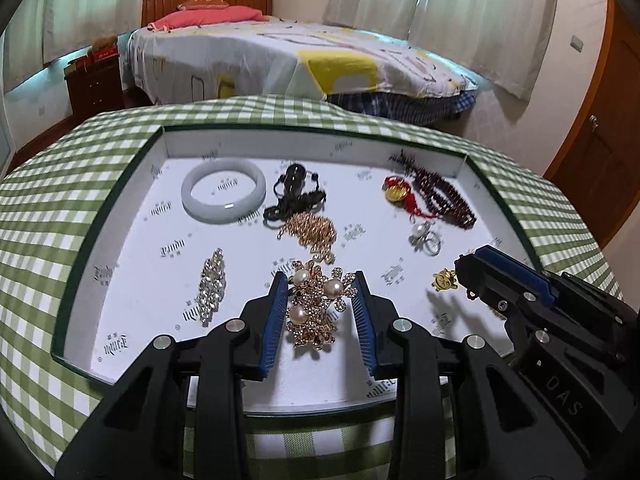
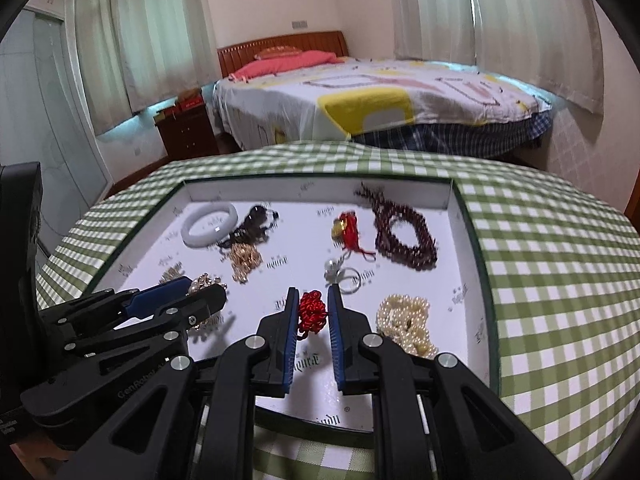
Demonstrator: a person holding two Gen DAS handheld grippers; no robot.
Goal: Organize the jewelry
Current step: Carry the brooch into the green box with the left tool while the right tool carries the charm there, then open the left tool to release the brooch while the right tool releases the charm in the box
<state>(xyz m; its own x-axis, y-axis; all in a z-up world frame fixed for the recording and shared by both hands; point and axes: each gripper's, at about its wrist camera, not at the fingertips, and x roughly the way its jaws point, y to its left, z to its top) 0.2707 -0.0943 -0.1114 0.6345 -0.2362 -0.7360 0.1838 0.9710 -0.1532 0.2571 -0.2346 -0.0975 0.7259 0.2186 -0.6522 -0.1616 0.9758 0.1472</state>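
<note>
A white tray (image 1: 280,144) with a dark green rim lies on a green checked cloth and holds several jewelry pieces. My left gripper (image 1: 320,280) is shut on a gold brooch with pearls (image 1: 316,312), held low over the tray's near side. My right gripper (image 2: 313,292) is shut on a red knotted cord (image 2: 312,312). In the left wrist view the right gripper (image 1: 466,264) hovers at the tray's right, with a small gold charm (image 1: 444,280) at its tip. The right wrist view shows the left gripper (image 2: 204,292) at the tray's left.
In the tray lie a pale jade bangle (image 1: 224,192), a black cord pendant (image 1: 296,192), a gold chain (image 1: 312,232), a rhinestone piece (image 1: 212,284), dark red beads (image 1: 444,196), a pearl ring (image 1: 426,238) and a pearl necklace (image 2: 408,320). A bed (image 1: 320,52) stands behind the table.
</note>
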